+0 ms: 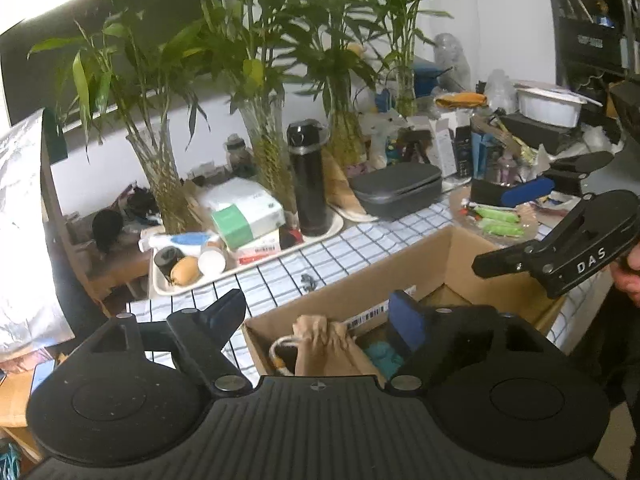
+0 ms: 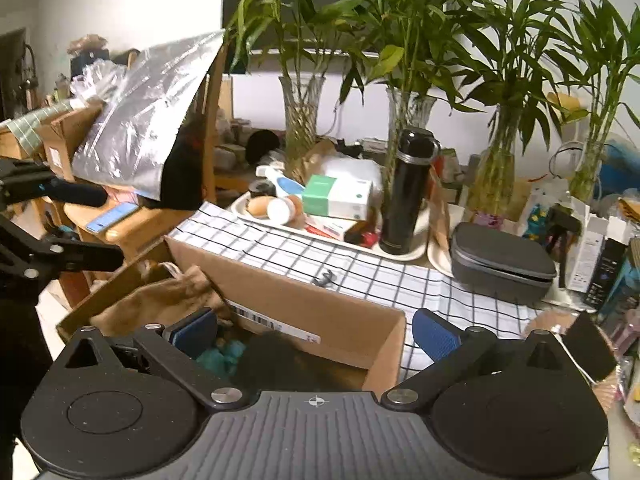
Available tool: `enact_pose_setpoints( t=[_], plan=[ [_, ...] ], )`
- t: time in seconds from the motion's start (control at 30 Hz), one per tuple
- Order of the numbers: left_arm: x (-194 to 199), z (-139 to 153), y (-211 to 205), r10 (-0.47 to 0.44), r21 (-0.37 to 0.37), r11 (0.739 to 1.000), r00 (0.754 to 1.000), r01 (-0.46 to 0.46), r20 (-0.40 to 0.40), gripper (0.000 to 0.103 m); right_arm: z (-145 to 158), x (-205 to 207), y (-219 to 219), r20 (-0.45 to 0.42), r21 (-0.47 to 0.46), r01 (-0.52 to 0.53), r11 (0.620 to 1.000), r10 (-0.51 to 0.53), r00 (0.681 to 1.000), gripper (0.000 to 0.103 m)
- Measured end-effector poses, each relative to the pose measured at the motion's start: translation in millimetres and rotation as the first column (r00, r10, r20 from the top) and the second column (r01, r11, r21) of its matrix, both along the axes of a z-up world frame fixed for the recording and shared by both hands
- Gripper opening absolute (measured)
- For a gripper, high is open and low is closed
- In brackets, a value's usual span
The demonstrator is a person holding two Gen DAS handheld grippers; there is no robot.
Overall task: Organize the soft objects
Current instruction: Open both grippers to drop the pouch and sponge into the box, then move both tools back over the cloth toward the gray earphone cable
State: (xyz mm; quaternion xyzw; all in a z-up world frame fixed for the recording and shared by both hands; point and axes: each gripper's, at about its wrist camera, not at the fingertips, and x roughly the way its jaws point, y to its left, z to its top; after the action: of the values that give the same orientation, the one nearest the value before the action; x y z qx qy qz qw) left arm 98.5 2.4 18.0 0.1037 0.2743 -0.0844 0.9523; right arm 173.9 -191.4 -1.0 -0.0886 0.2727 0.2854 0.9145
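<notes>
With both the left gripper (image 1: 320, 312) and right gripper (image 2: 316, 330) spread wide and empty above the open brown cardboard box (image 2: 320, 312) at the checked table's near edge, we should withdraw straight up, leaving the tan drawstring cloth pouch (image 1: 324, 346) and teal fluffy item (image 1: 384, 354) settled inside.

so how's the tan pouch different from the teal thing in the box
The tan pouch is a drawstring cloth bag with a white cord, bunched at the neck; the teal thing is fluffy and shapeless. The pouch is larger and rises toward the cardboard box rim; the teal thing lies low. Both look soft and sit inside the box.
</notes>
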Motion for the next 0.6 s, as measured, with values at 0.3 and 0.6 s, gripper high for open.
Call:
enact_pose_setpoints(
  t=[0.3, 0.6],
  plan=[
    [4.8, -3.5, 4.5, 0.018, -0.036, 0.999, 0.999, -0.02, -0.034, 0.079, -2.1, 1.1, 0.6, -0.008, -0.007, 0.009, 1.0, -0.009, 1.0, 0.103],
    [8.0, -3.7, 5.8, 0.027, -0.045, 0.999, 0.999, -0.03, -0.046, 0.079, -2.6, 0.9, 1.9, -0.003, -0.015, 0.016, 1.0, -0.016, 1.0, 0.103]
  ],
)
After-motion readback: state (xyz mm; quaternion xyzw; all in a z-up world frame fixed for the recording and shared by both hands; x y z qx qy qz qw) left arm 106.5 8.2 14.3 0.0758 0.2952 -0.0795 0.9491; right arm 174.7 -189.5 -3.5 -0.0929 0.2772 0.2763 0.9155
